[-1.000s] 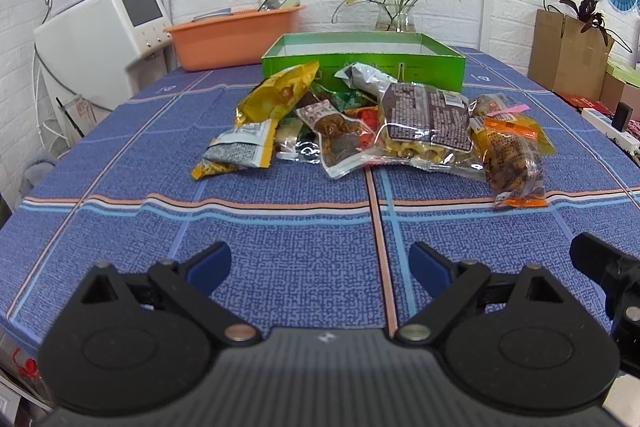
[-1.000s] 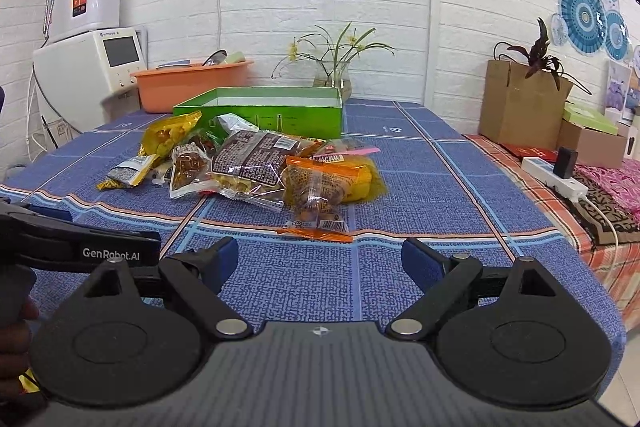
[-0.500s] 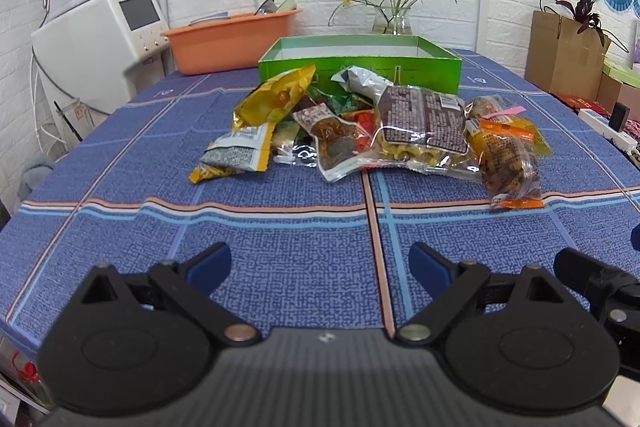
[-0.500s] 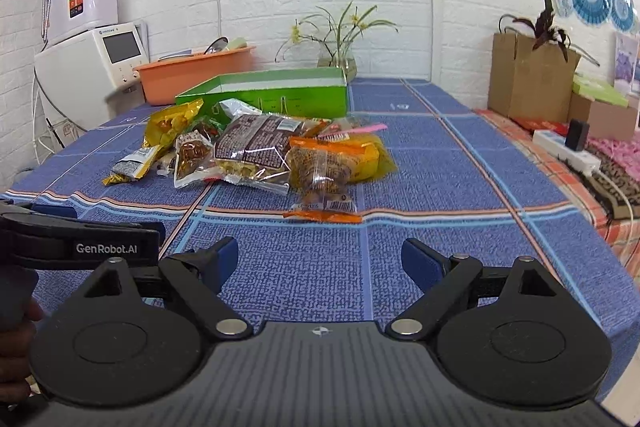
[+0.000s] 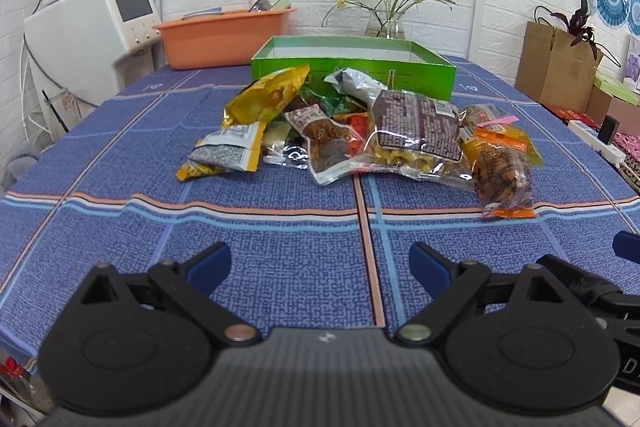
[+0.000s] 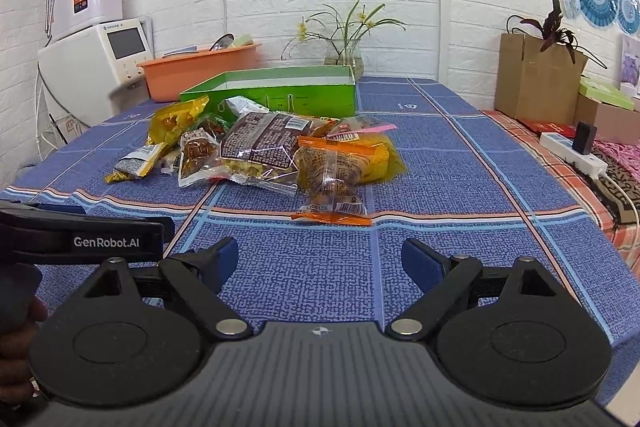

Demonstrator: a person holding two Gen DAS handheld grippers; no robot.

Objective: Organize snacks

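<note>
Several snack packets lie heaped in the middle of the blue checked tablecloth (image 5: 280,239): a yellow bag (image 5: 268,97), a grey and yellow packet (image 5: 228,151), a brown-labelled clear bag (image 5: 416,131) and an orange-trimmed nut bag (image 5: 502,171). Behind the heap stands an open green box (image 5: 352,69), also in the right wrist view (image 6: 276,93). My left gripper (image 5: 320,263) stands open near the table's front edge, well short of the heap, with nothing between its fingers. My right gripper (image 6: 320,261) is open too, with nothing in it, in front of the orange-trimmed nut bag (image 6: 332,183).
An orange basin (image 5: 224,37) and a glass vase of flowers (image 5: 386,25) stand at the back. A white appliance (image 5: 92,23) sits at the left. To the right are a cardboard box with a plant (image 6: 536,75) and a power strip (image 6: 572,153).
Both views have tilted slightly upward, so the snack heap sits a little lower in frame. Neither hand has shifted and both grippers stay open.
</note>
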